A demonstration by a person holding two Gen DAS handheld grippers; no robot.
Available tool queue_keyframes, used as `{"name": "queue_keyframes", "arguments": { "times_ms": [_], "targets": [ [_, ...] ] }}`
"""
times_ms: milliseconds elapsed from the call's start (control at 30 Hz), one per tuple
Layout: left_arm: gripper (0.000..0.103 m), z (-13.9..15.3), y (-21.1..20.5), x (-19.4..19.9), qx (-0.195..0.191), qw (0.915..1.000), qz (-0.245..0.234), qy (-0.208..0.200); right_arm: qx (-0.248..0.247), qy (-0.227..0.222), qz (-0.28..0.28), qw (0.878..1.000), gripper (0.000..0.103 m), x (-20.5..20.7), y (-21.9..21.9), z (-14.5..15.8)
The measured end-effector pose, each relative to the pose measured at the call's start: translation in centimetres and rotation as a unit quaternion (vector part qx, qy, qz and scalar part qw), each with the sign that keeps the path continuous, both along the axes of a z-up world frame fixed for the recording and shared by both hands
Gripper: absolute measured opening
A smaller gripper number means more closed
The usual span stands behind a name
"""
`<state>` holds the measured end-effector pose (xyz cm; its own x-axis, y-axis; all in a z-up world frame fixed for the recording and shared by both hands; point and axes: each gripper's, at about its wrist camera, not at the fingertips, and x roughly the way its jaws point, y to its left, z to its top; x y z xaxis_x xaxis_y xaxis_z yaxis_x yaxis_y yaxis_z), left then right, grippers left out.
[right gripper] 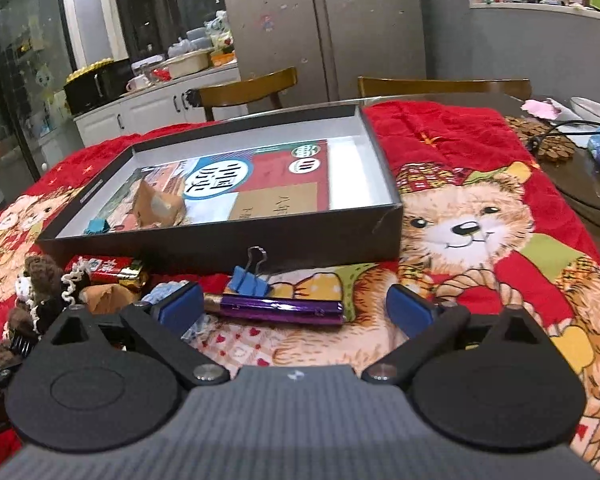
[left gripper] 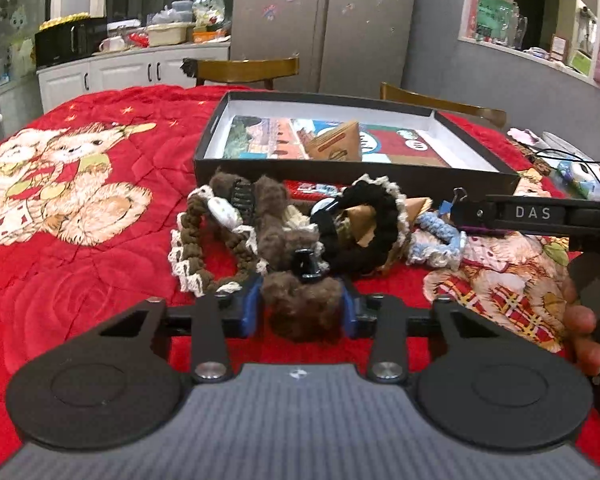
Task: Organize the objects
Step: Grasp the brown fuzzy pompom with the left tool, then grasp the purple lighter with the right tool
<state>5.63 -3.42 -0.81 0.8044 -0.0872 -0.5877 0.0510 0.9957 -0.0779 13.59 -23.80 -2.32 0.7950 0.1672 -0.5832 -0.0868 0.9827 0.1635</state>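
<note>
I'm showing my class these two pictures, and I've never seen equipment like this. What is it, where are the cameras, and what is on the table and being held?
A person holds a two-finger gripper in each hand; each carries a forward-looking camera. In the left view, the left gripper is shut on a brown furry hair clip. In the right view, the right gripper is open around a purple tube, beside a blue binder clip. On the red blanket lie hair ties and a dark box holding a booklet.

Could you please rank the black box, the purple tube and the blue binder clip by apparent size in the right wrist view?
1. Black box, by far the largest.
2. Purple tube.
3. Blue binder clip, smallest.
</note>
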Motion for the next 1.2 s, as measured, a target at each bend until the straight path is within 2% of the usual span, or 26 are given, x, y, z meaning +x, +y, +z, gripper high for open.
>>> {"name": "queue_keyframes", "arguments": {
  "times_ms": [333,567,633,900,1200],
  "targets": [
    [0.038,-0.1,-0.3,-0.1,0.007,1.0,0.003,-0.001,-0.016,0.007,0.013,1.0,0.101,0.2,1.3,-0.2],
    [0.038,-0.2,-0.2,-0.1,0.01,1.0,0.001,-0.001,-0.038,0.011,-0.004,0.999,0.1,0.0,1.8,-0.3],
    [0.038,-0.1,-0.2,-0.1,0.011,0.9999,0.0,0.0,-0.031,0.011,-0.004,0.999,0.099,0.0,1.6,-0.3],
    [0.038,-0.1,-0.1,-0.1,0.006,1.0,0.0,0.0,-0.037,0.001,-0.001,0.999,0.08,-0.6,1.5,-0.2],
    [0.038,-0.2,0.0,-0.1,0.005,1.0,-0.002,0.0,-0.016,-0.001,0.0,1.0,0.079,-0.9,0.8,-0.1]
  ]
}}
